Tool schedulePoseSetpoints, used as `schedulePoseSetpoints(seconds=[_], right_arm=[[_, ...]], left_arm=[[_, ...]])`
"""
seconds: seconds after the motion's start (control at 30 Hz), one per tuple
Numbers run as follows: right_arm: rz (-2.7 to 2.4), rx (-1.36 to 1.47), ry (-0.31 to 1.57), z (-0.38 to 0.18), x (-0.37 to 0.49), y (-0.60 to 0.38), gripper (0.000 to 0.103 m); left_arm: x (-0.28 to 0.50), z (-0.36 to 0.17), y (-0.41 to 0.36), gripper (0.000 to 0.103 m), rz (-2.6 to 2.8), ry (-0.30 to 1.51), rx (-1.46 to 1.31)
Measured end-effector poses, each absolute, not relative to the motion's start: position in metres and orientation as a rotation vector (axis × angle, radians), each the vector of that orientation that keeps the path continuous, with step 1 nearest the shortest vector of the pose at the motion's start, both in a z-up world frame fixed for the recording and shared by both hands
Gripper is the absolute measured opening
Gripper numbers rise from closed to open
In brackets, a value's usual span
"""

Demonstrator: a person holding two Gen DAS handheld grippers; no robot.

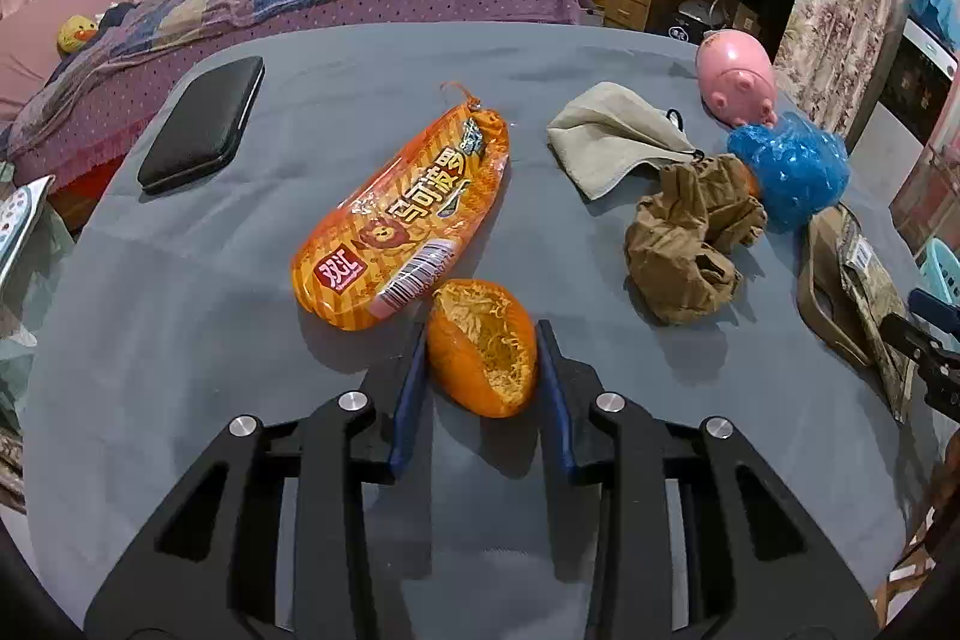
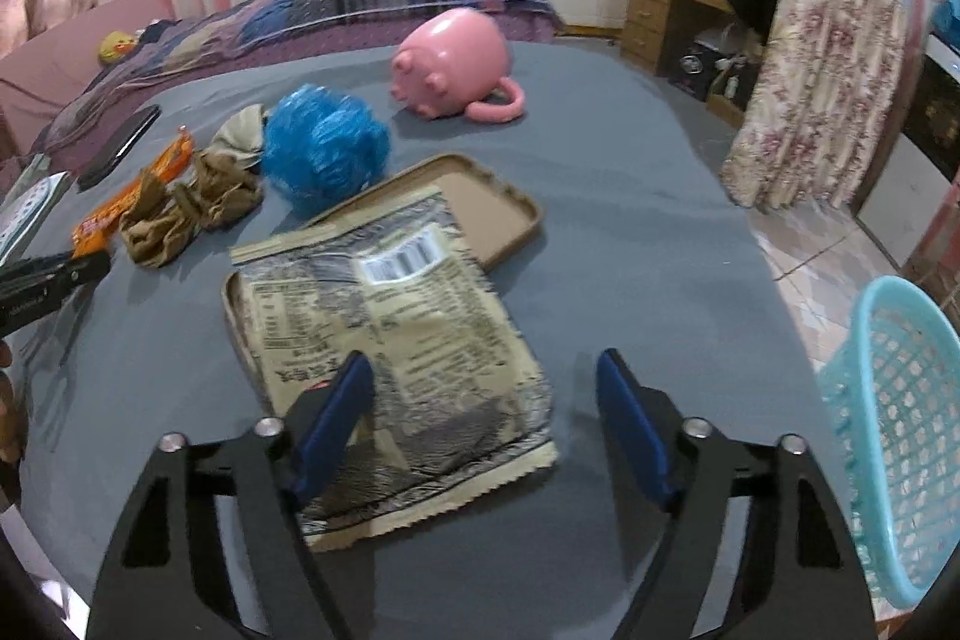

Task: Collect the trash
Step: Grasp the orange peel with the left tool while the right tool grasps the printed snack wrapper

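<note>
Orange hollow fruit peel (image 1: 483, 346) clamped between blue pads of left gripper (image 1: 483, 340), low over grey cloth-covered table (image 1: 240, 340). Just beyond, orange plastic sausage wrapper (image 1: 408, 220). Right gripper (image 2: 483, 388) wide apart over crumpled beige-and-silver foil snack bag (image 2: 408, 340), lying partly on brown plastic tray (image 2: 492, 214).

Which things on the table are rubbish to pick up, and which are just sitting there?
Rubbish: orange peel in the left claw, orange snack wrapper, crumpled brown paper, blue plastic bag, silver packet by the right claw.

Just sitting: pink piggy bank, black case, cloth, brown tray.
</note>
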State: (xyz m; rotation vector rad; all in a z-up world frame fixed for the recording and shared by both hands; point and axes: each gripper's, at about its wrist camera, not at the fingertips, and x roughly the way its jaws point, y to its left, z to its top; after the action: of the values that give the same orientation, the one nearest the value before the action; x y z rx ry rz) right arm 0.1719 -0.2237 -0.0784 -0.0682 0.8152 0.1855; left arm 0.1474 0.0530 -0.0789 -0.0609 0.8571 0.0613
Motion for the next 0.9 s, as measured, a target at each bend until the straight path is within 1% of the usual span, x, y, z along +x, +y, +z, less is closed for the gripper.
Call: schedulePoseSetpoints(seconds=[0.03, 0.07, 0.13, 0.17, 0.2, 0.23, 0.3, 0.47, 0.67, 0.9], right_arm=[[0.203, -0.064, 0.818, -0.078, 0.172, -0.223, 0.063], [0.224, -0.058, 0.823, -0.077, 0.171, -0.223, 0.053], [0.225, -0.07, 0.824, -0.076, 0.169, -0.223, 0.039], [0.227, -0.071, 0.827, -0.076, 0.17, -0.223, 0.025], [0.226, -0.068, 0.833, -0.076, 0.17, -0.224, 0.019], [0.225, -0.066, 0.833, -0.076, 0.17, -0.226, 0.017], [0.222, -0.072, 0.835, -0.076, 0.169, -0.227, 0.008], [0.199, -0.069, 0.818, -0.07, 0.168, -0.237, 0.006], [0.15, -0.009, 0.776, -0.056, 0.16, -0.274, 0.006], [0.103, -0.006, 0.753, -0.047, 0.153, -0.304, 0.006]], left_arm=[[0.146, -0.078, 0.053, 0.033, 0.061, 0.855, -0.056], [0.145, -0.077, 0.052, 0.033, 0.061, 0.852, -0.051], [0.144, -0.075, 0.048, 0.033, 0.06, 0.847, -0.041], [0.144, -0.074, 0.046, 0.033, 0.058, 0.844, -0.037], [0.143, -0.072, 0.043, 0.033, 0.057, 0.838, -0.031], [0.142, -0.07, 0.041, 0.033, 0.056, 0.833, -0.028], [0.141, -0.066, 0.038, 0.033, 0.056, 0.82, -0.02], [0.139, -0.056, 0.031, 0.033, 0.053, 0.8, -0.012], [0.134, -0.04, 0.02, 0.033, 0.051, 0.762, 0.019], [0.132, -0.03, 0.009, 0.033, 0.039, 0.738, 0.022]])
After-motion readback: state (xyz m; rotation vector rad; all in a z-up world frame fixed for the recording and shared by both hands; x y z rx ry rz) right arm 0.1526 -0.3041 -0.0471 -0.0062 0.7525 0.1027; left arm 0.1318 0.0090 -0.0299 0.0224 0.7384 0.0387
